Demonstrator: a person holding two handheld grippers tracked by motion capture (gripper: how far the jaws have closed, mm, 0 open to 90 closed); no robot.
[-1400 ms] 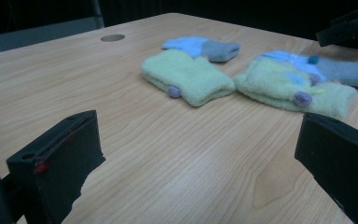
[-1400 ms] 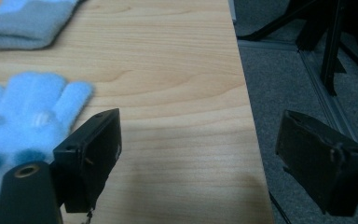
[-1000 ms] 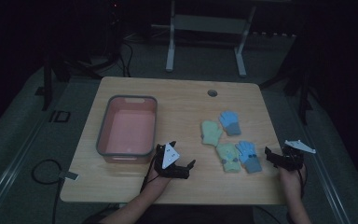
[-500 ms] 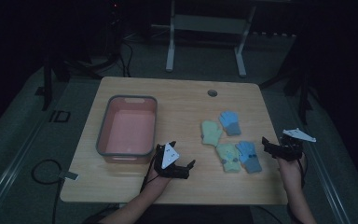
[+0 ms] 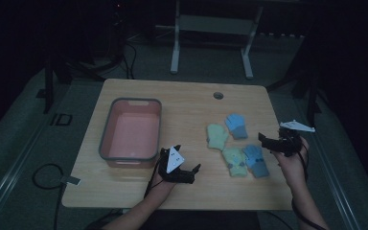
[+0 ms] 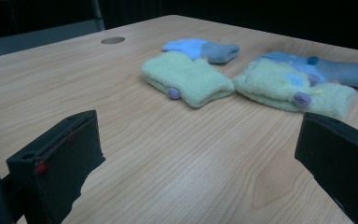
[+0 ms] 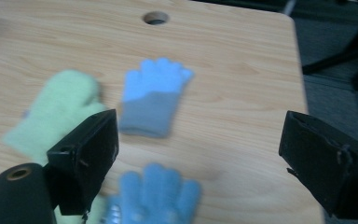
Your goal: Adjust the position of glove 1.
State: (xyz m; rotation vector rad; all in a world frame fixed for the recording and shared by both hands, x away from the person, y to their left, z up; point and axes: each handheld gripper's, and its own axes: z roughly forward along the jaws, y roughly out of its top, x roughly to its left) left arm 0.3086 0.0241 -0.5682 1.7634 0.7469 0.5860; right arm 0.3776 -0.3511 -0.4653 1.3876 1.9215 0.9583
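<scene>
Two blue gloves and two pale green mittens lie on the right half of the wooden table (image 5: pixel 187 103). One blue glove (image 5: pixel 236 125) (image 7: pixel 154 95) lies farthest, beside a green mitten (image 5: pixel 217 135) (image 6: pixel 186 77). Nearer the person, a second green mitten (image 5: pixel 235 160) (image 6: pixel 289 88) touches the other blue glove (image 5: pixel 256 159) (image 7: pixel 156 196). My right gripper (image 5: pixel 262 142) (image 7: pixel 205 154) hovers open just right of that nearer blue glove, holding nothing. Over bare wood left of the gloves, my left gripper (image 5: pixel 189 157) (image 6: pixel 200 158) is open and points at them.
A pink bin with a grey rim (image 5: pixel 106 135) stands on the table's left half, close to my left gripper. A round cable hole (image 5: pixel 218 95) sits near the far edge. The right table edge runs just beside my right hand.
My right gripper has moved away from the person and slightly left, closer to the nearer blue glove. The left gripper has stayed put.
</scene>
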